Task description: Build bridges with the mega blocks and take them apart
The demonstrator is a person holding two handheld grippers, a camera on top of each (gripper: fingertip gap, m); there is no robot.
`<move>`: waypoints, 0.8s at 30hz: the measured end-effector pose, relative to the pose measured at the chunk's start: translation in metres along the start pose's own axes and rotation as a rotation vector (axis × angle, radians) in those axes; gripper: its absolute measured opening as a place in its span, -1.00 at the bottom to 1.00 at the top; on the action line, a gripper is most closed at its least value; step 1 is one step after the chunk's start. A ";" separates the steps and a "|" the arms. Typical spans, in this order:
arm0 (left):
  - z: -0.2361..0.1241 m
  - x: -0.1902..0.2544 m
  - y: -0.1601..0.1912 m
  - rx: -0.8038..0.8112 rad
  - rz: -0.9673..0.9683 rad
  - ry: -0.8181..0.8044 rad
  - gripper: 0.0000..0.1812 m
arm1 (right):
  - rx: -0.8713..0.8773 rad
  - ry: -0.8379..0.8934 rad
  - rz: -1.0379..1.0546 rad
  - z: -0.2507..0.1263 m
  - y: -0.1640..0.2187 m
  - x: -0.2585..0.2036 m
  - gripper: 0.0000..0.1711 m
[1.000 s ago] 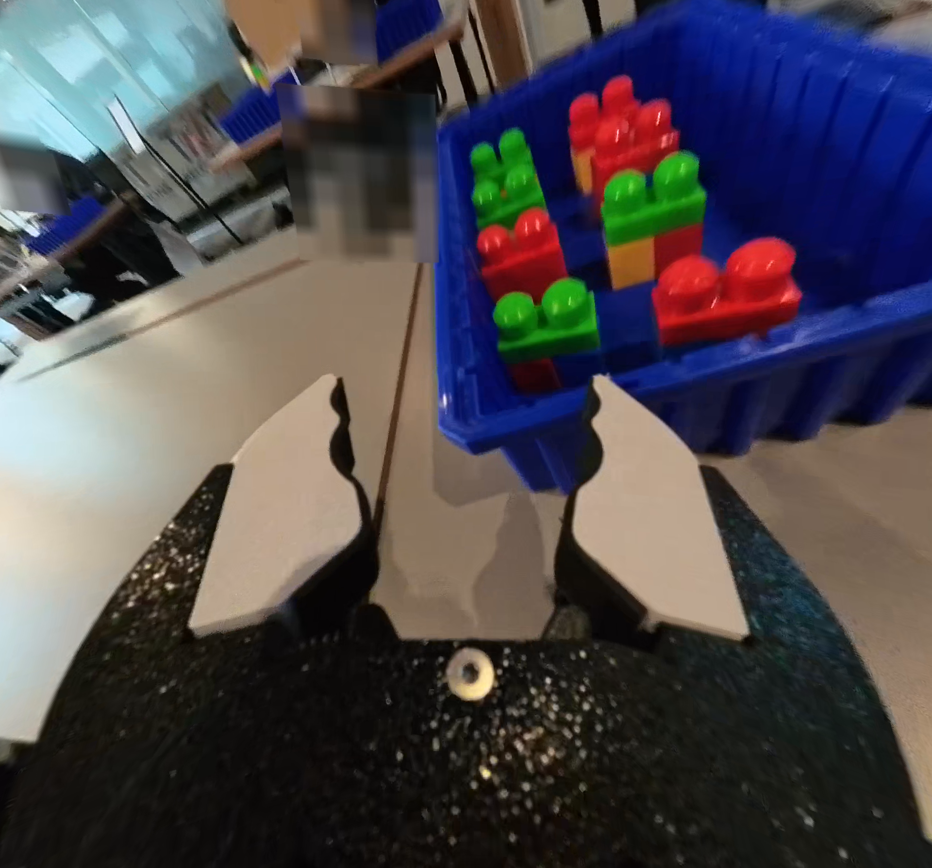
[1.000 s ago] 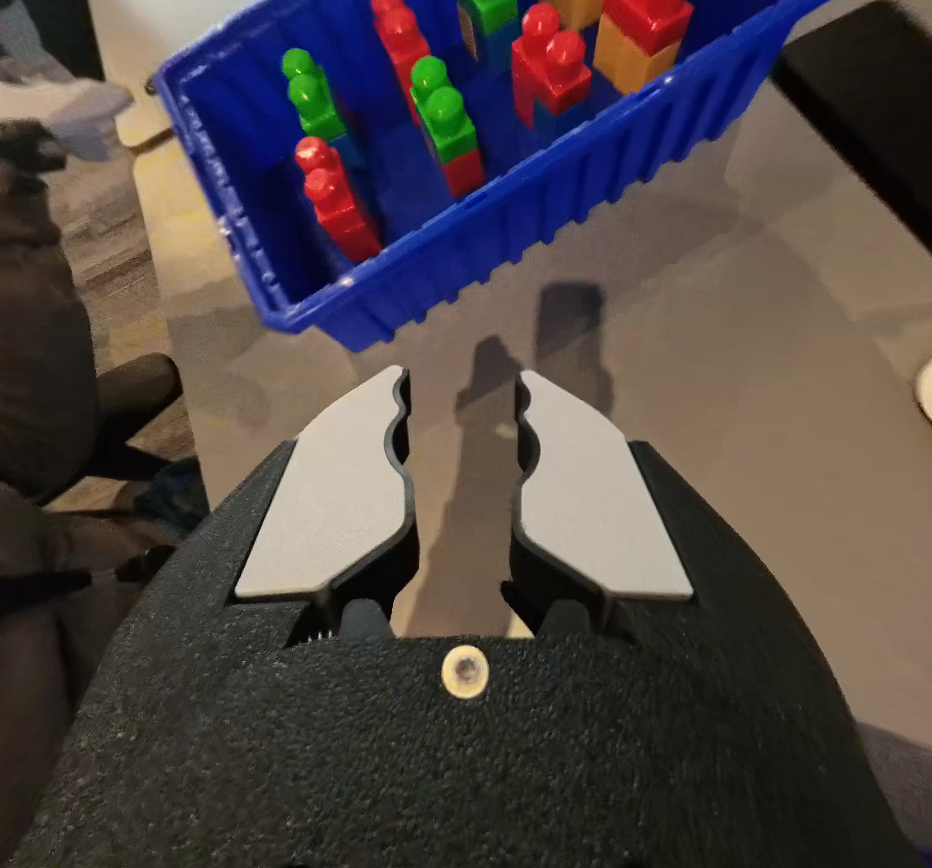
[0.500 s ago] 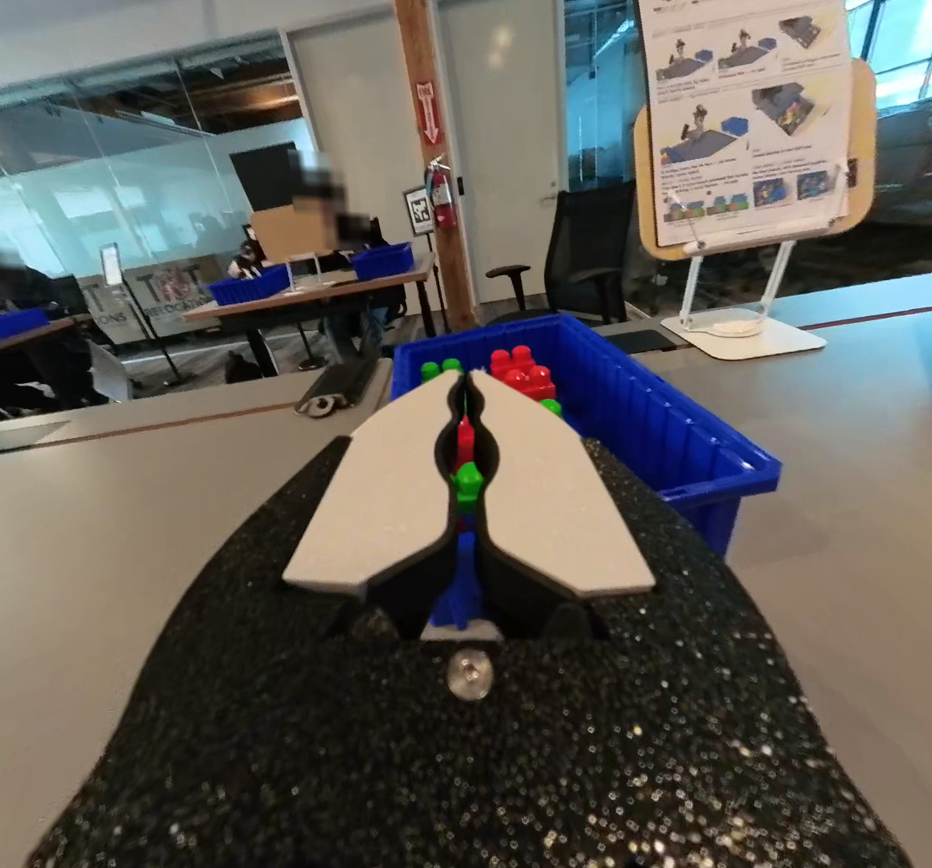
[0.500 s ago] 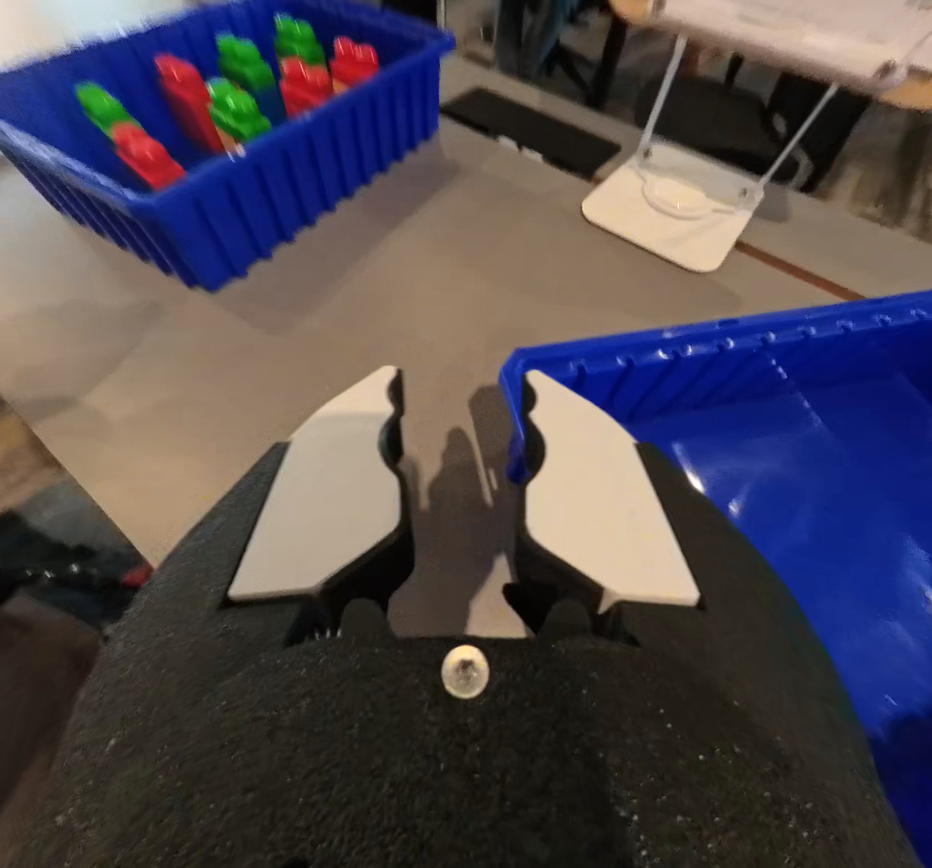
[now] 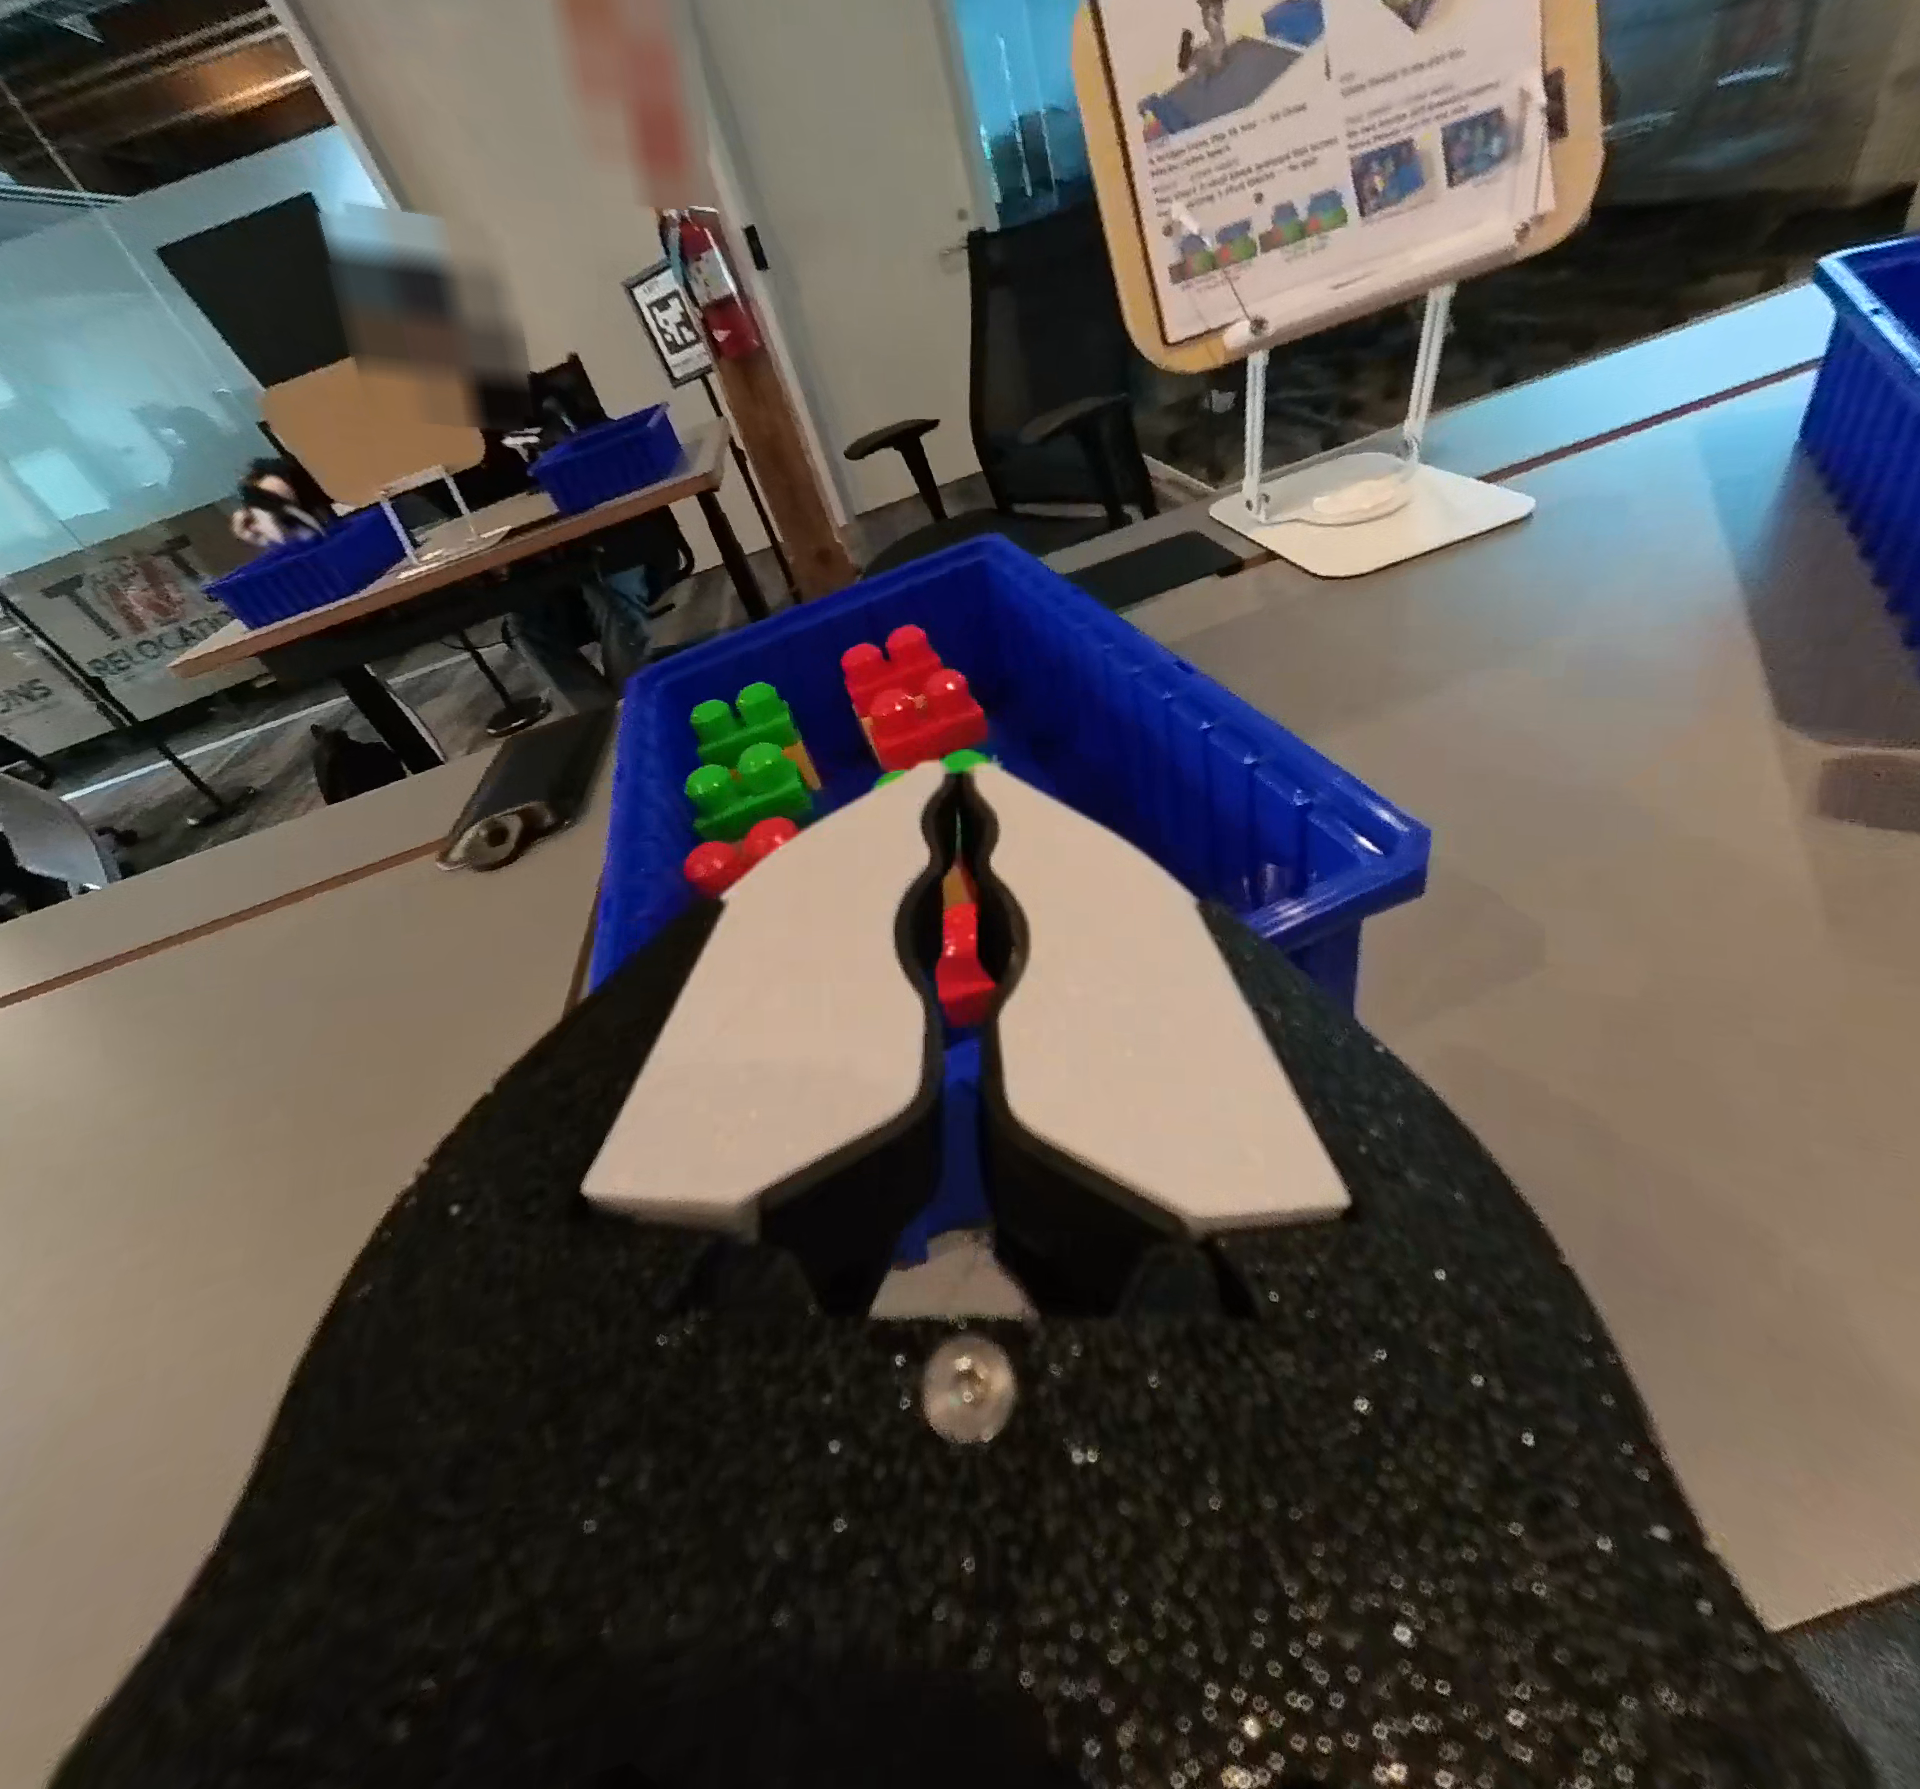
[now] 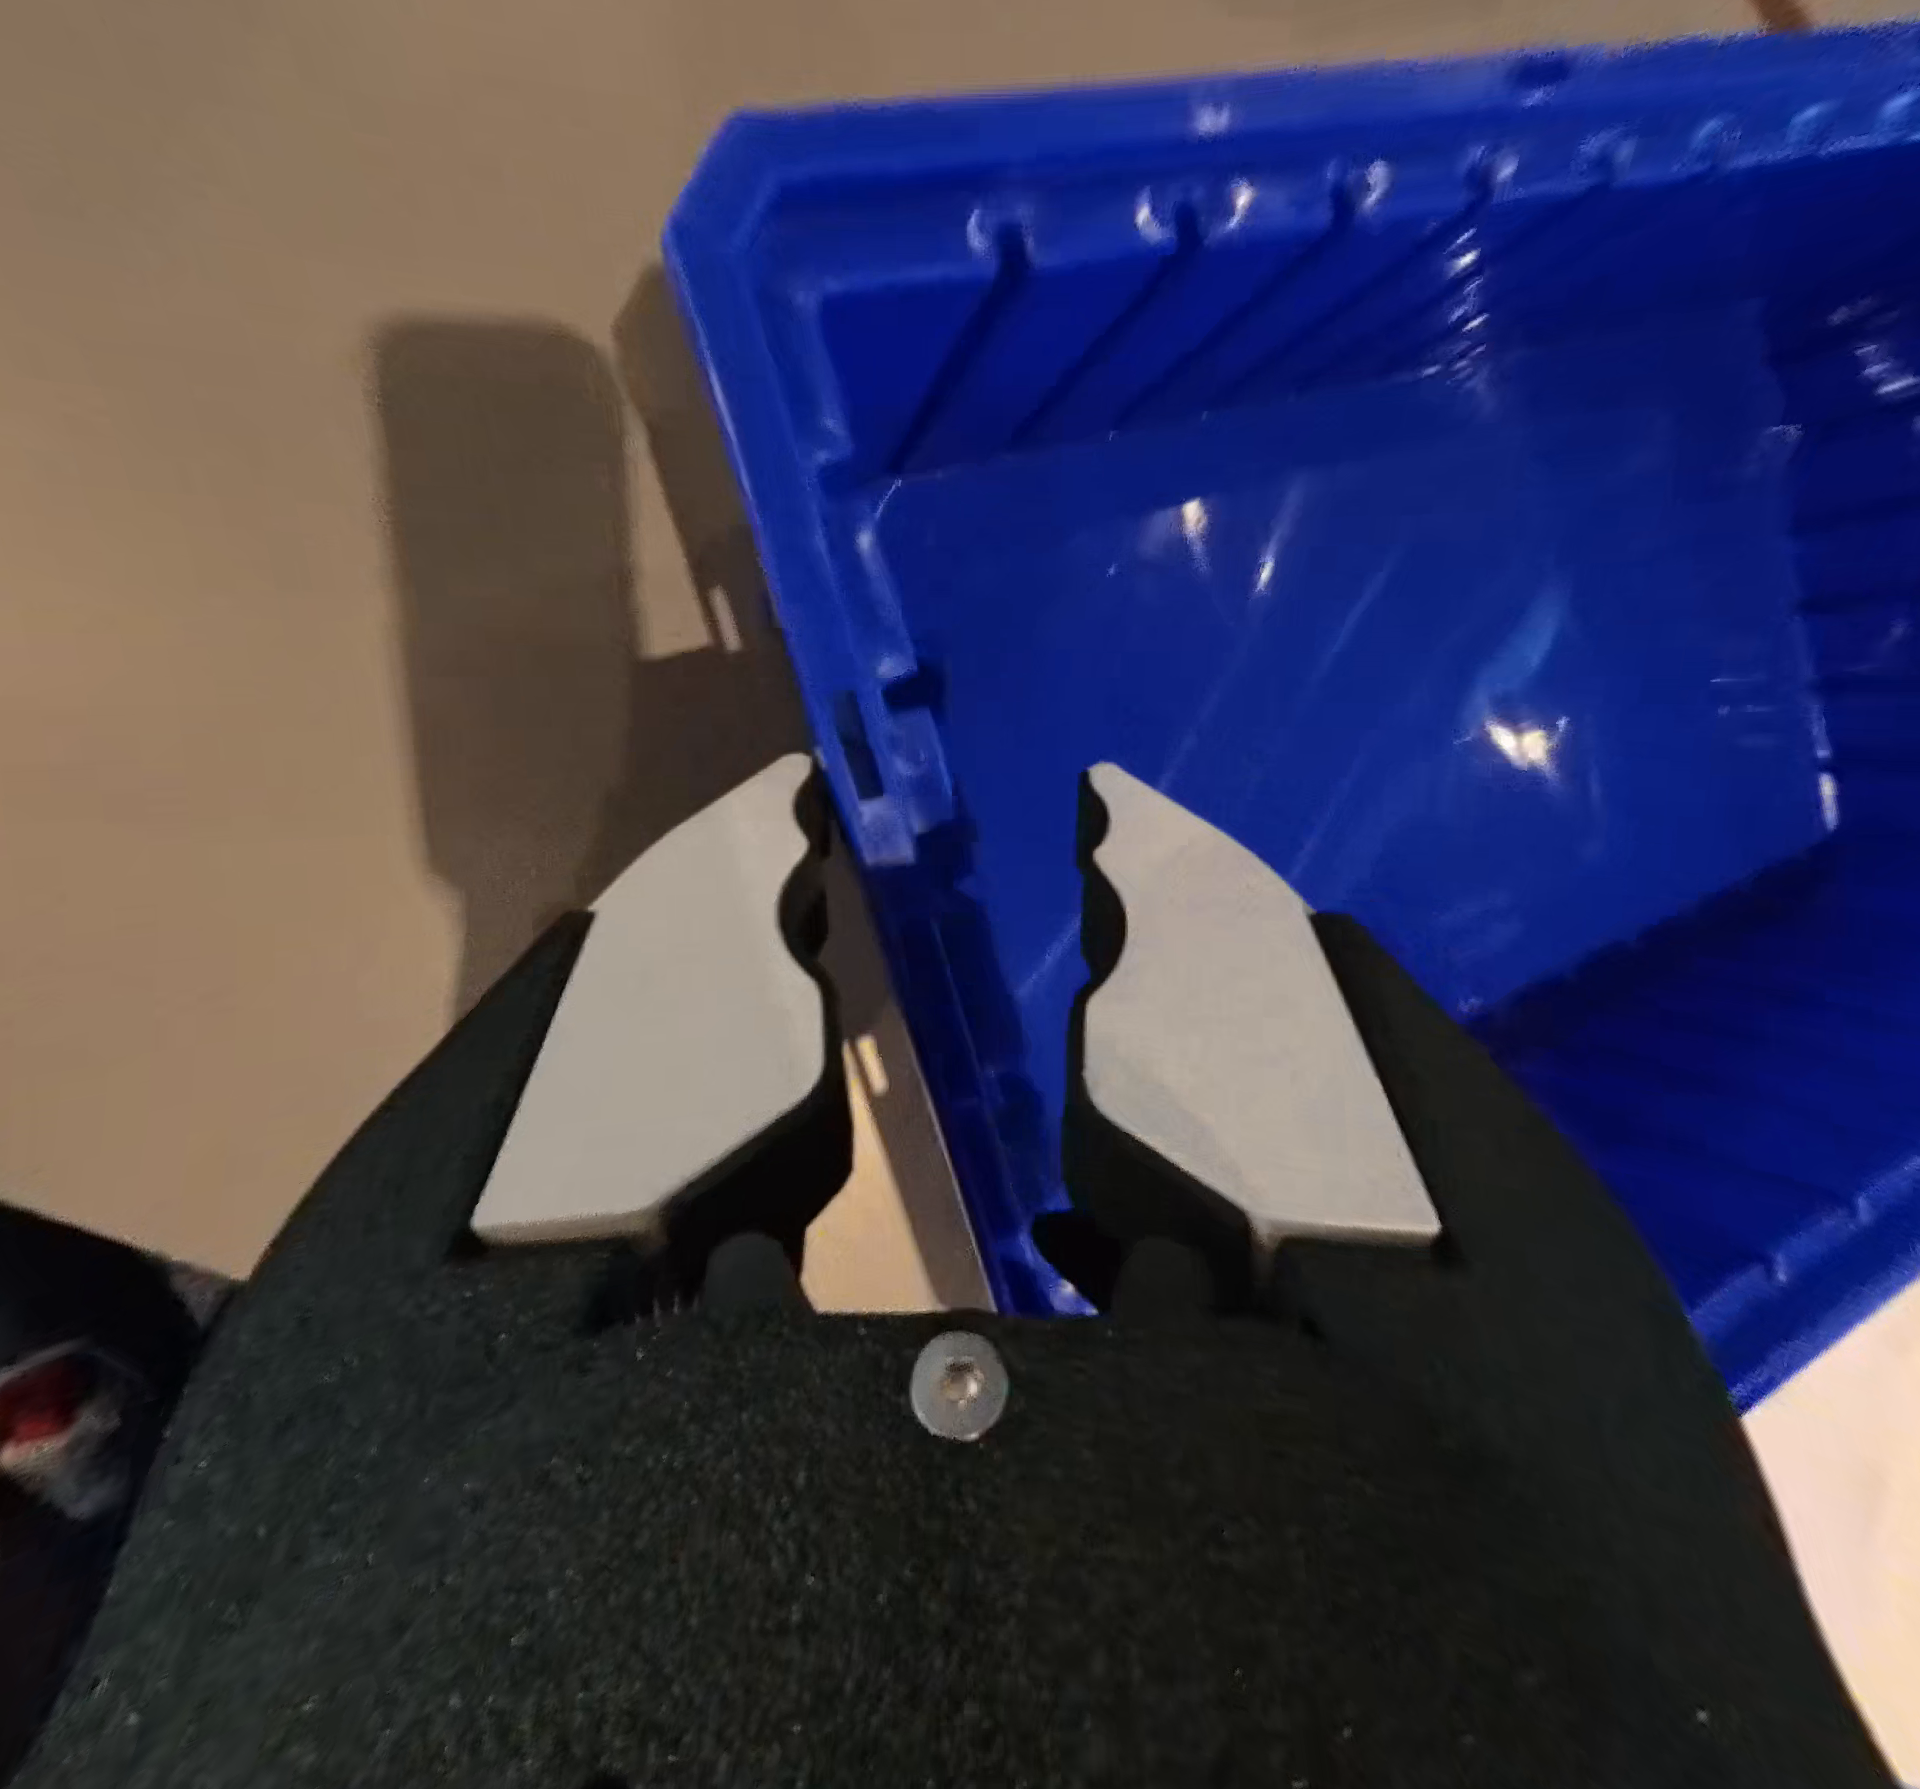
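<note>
Starting step: the bridges stand built in a ribbed blue plastic bin [image 5: 1299,804] on the grey counter [image 5: 312,1064], so I judge the taking-apart phase is opening — no block is out yet.
Blocks: red, green and orange plastic mega blocks [image 5: 914,700] sit stacked inside that bin, just beyond the left gripper.
Left gripper [image 5: 958,789]: its 2 grey fingers [image 5: 790,1033] are pressed nearly together with nothing between them; red and blue seen through the slit lie behind, in the bin. It is held level, pointing over the bin's near wall.
Right gripper [image 6: 951,783]: tilted steeply down, fingers [image 6: 1226,1033] spread to a middling gap, straddling the rim of a second, empty blue plastic bin [image 6: 1351,648] — whether they touch it I cannot tell.
Next move: the right likely needs to pinch that rim to steady or shift the bin; the left must spread its fingers before dipping onto a block.
Background: a white stand with a printed board [image 5: 1340,108] sits farther back.
</note>
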State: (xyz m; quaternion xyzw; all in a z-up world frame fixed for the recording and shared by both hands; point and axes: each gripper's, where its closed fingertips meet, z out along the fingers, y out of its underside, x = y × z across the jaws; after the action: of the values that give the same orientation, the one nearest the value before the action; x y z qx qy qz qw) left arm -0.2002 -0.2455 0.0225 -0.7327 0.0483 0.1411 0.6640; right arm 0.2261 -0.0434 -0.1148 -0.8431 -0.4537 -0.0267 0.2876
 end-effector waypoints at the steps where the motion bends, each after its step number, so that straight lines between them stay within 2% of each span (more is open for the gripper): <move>1: 0.002 0.004 0.000 -0.004 0.002 0.014 -1.00 | -0.033 -0.027 -0.021 0.003 0.005 -0.003 -0.62; 2: 0.004 0.008 0.000 -0.008 0.007 0.026 -1.00 | -0.052 -0.060 -0.056 0.006 0.009 -0.009 -0.77; 3: 0.006 0.011 0.001 -0.012 0.013 0.035 -1.00 | -0.047 -0.030 -0.100 0.006 0.009 -0.007 -0.79; 6: 0.010 0.019 0.002 -0.025 0.030 0.055 -1.00 | -0.044 0.008 -0.302 0.001 0.016 -0.007 -0.79; 10: 0.014 0.028 0.004 -0.040 0.038 0.085 -1.00 | -0.001 -0.031 -0.529 -0.016 0.043 -0.011 -0.80; 15: 0.017 0.035 0.005 -0.045 0.037 0.108 -1.00 | 0.076 -0.105 -0.668 -0.036 0.088 0.006 -0.80; 19: 0.018 0.040 0.005 -0.046 0.030 0.132 -1.00 | 0.057 -0.135 -0.628 -0.034 0.112 0.044 -0.79; 22: 0.018 0.041 0.005 -0.050 0.036 0.131 -1.00 | 0.013 -0.182 -0.444 -0.048 0.113 0.052 -0.45; 24: 0.016 0.040 0.002 -0.041 0.042 0.125 -1.00 | 0.131 -0.282 -0.306 -0.068 0.088 0.037 -0.34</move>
State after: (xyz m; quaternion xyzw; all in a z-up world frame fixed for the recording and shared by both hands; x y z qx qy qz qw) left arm -0.1648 -0.2255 0.0082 -0.7526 0.1021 0.1097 0.6412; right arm 0.3315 -0.0880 -0.0872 -0.7392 -0.6130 0.0778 0.2680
